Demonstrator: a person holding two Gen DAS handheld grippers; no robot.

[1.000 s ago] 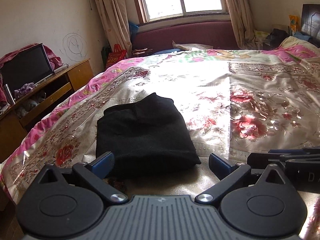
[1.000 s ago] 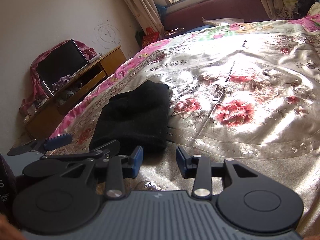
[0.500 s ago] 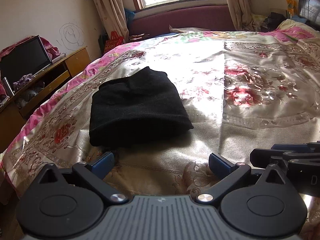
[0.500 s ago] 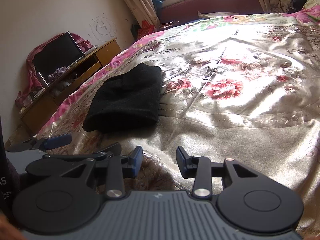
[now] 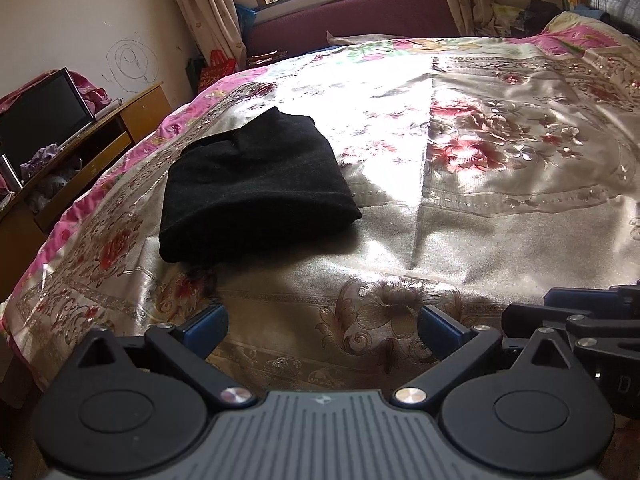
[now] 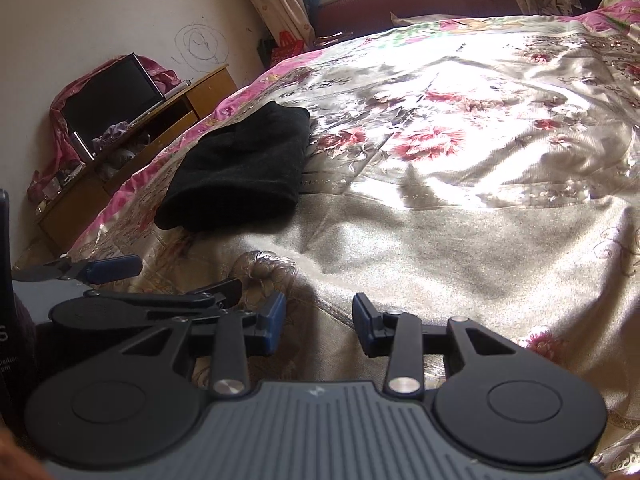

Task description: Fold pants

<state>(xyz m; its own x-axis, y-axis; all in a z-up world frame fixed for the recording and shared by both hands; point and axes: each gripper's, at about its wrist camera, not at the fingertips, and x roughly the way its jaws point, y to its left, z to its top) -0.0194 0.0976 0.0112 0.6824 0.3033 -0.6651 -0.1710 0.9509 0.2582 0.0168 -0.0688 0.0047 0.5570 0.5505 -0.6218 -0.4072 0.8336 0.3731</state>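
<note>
The black pants lie folded into a compact bundle on the floral satin bedspread, toward the bed's left side; they also show in the right wrist view. My left gripper is open and empty, held back from the pants near the bed's front edge. My right gripper is open and empty, to the right of the left one, also short of the pants. The left gripper shows at the left of the right wrist view, and the right gripper's fingers show at the right of the left wrist view.
A wooden TV stand with a dark screen stands left of the bed. A maroon bench runs under the window, with curtains beside it. Pillows and clutter sit at the far right.
Both grippers have drawn back from the folded pants toward the bed's front edge, so the bundle now lies farther off. Both stayed open and empty; the pants have not moved.
</note>
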